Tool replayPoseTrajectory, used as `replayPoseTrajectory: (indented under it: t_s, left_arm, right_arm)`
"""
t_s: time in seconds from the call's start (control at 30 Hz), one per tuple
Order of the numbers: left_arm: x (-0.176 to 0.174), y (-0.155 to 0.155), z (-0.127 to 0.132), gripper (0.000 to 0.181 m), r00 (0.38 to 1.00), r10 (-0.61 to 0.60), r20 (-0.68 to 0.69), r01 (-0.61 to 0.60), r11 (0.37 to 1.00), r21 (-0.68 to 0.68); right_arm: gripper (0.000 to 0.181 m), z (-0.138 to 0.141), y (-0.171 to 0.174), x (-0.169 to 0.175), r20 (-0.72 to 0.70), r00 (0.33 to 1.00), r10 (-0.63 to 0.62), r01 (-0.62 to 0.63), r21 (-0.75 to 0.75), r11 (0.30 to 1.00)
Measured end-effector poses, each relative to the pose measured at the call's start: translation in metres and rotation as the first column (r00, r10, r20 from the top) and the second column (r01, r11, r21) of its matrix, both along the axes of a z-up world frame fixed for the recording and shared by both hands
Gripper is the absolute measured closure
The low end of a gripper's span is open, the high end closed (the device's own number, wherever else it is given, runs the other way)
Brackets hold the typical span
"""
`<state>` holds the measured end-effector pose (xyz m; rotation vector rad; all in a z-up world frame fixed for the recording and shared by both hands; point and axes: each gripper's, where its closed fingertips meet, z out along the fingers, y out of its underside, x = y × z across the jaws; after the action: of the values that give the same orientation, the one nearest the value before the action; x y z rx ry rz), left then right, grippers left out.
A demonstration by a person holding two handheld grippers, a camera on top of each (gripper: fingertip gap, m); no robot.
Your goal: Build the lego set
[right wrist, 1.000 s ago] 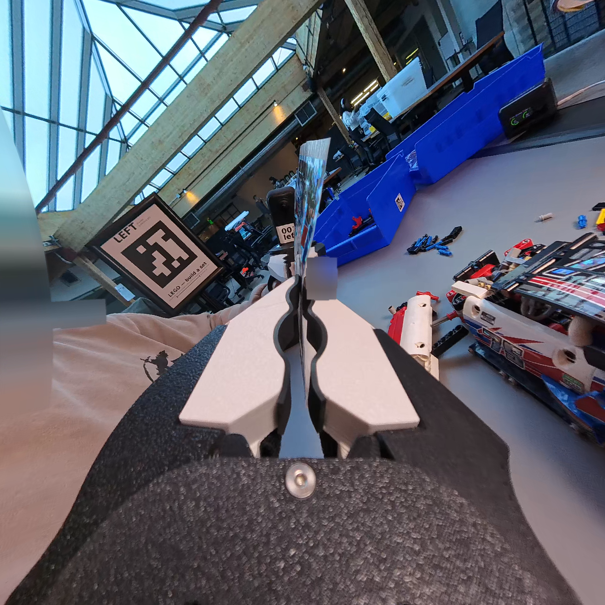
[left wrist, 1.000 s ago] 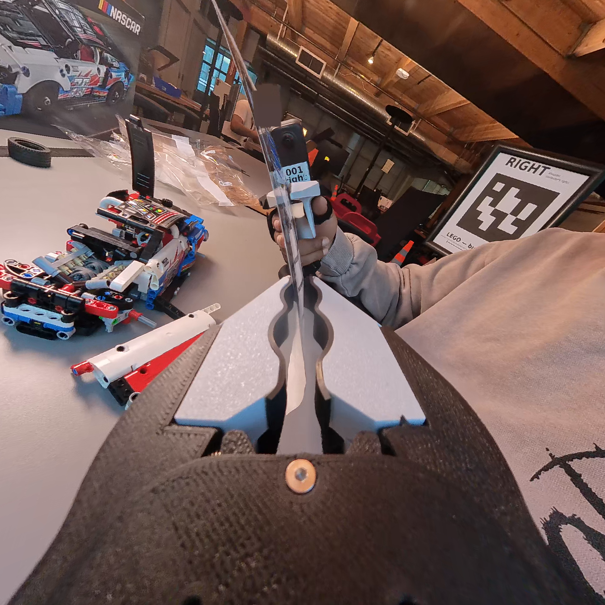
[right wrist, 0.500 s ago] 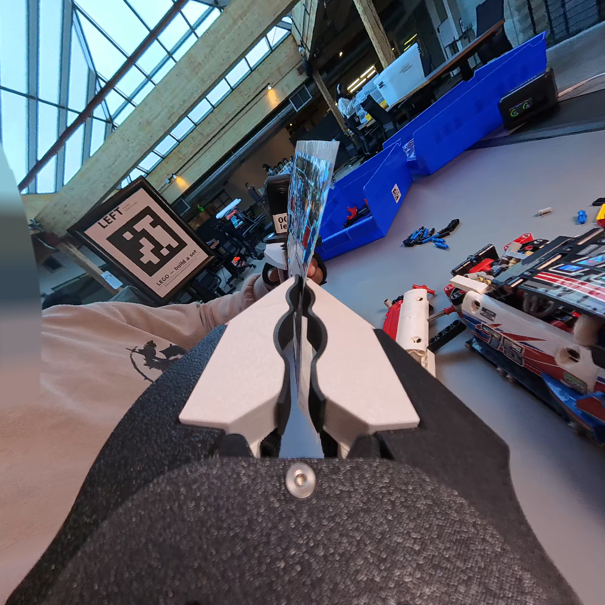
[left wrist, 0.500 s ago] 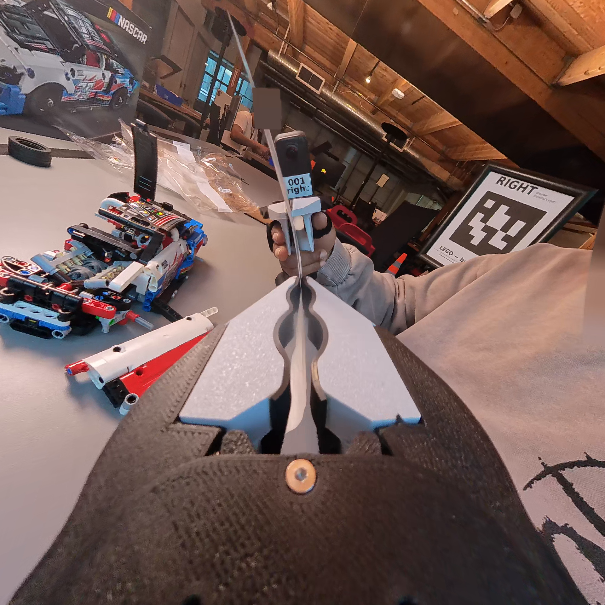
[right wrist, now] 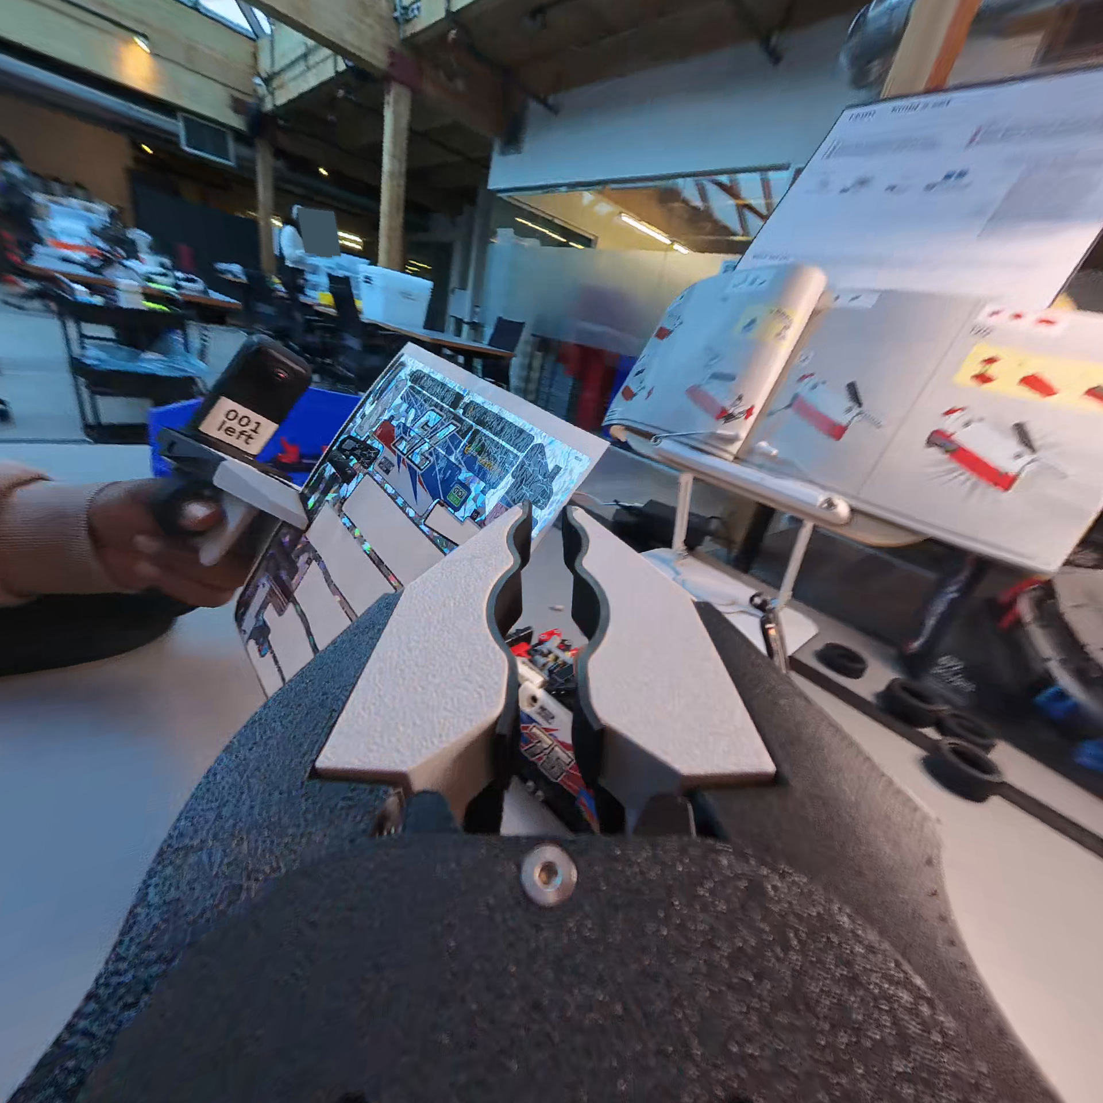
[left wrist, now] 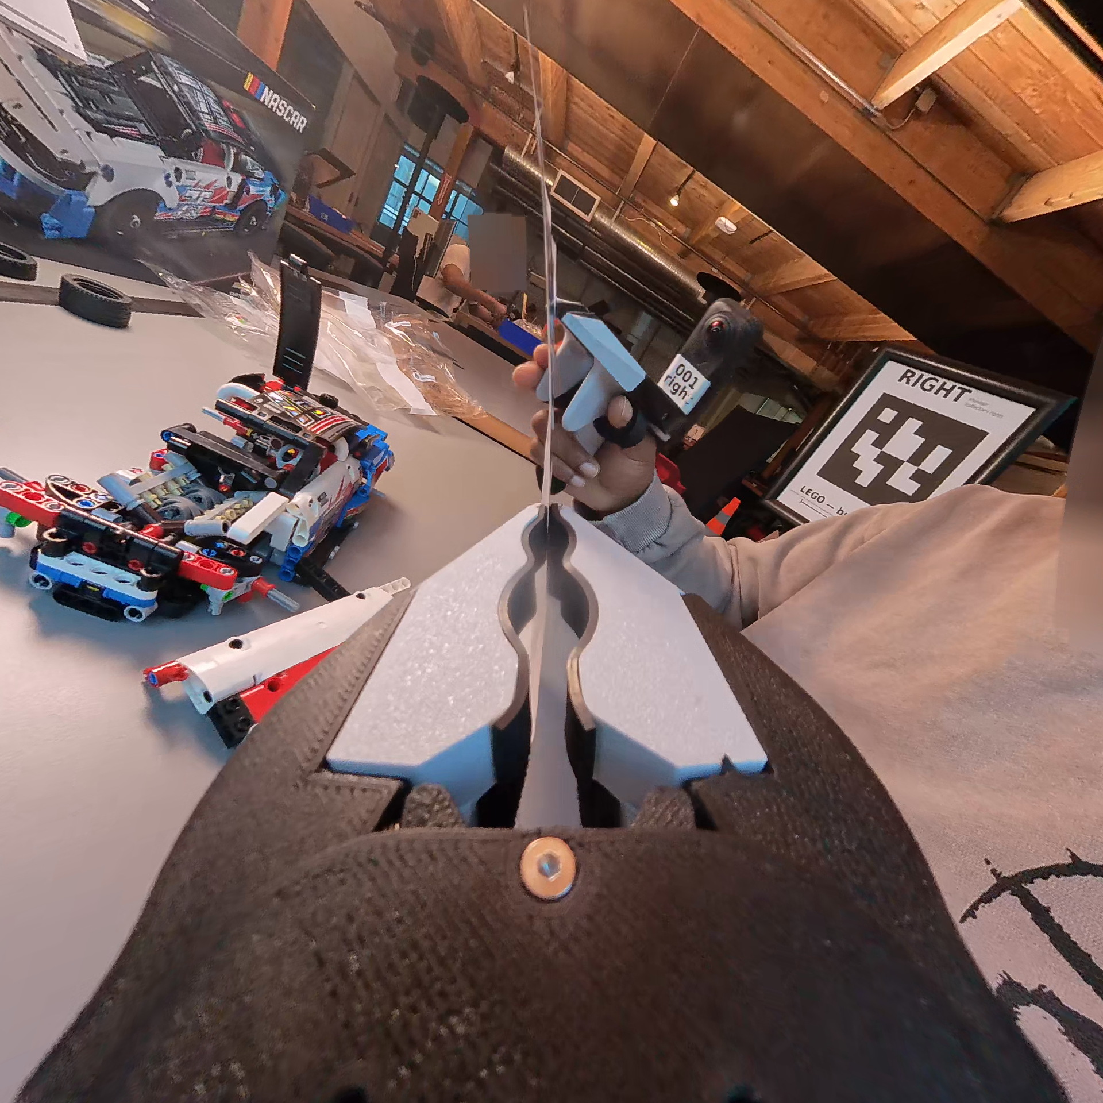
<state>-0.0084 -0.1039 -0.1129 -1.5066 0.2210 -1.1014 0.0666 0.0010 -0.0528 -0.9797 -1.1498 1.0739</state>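
The left gripper (left wrist: pixel 546 519) is pinching the sticker sheet (right wrist: pixel 453 459) by one edge, holding it up off the table (left wrist: pixel 89 746) — a thin, stiff sheet with a glittery foil face and several blank patches where decals are already gone. From the left wrist view it shows only as a hairline edge rising from between the pressed-together fingers. The right gripper (right wrist: pixel 546 525) has nothing in it; its pale, grainy fingers with their wavy dark inner edges stand slightly apart, pointed toward the instruction booklet (right wrist: pixel 931 370) propped on its wire stand.

This looks like the decal stage. The half-built car (left wrist: pixel 197 495) sits on the grey table well to the side, a knot of glossy white, red, blue and black beams, and a loose white-and-red panel (left wrist: pixel 268 656) lies just beside it. The booklet's open page seems to show a similar panel, so I'd guess that is the piece being dressed.

Next comes the fiddly part — the free gripper must catch a sticker's corner and peel it without creasing the foil, while the other keeps the sheet steady.
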Motion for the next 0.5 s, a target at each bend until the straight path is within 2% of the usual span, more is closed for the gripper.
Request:
replayPoseTrajectory:
  t_s: [0.1,0.33,0.5]
  left_arm:
    - [-0.001,0.001,0.0,0.181,1.0,-0.002,0.016,0.002,1.0,-0.002]
    - [-0.003,0.001,0.003,0.181,1.0,0.003,0.027,-0.003,1.0,0.006]
    - [-0.003,0.0,0.003,0.181,1.0,0.003,0.021,-0.003,1.0,0.015]
  right_arm:
    - [0.181,0.013,-0.002,0.001,-0.004,0.995,-0.101,0.101,0.086,0.991]
    - [0.181,0.046,-0.004,0.001,-0.026,0.962,-0.272,0.271,0.196,0.942]
    - [0.181,0.054,-0.009,-0.001,-0.029,0.97,-0.241,0.242,0.169,0.955]
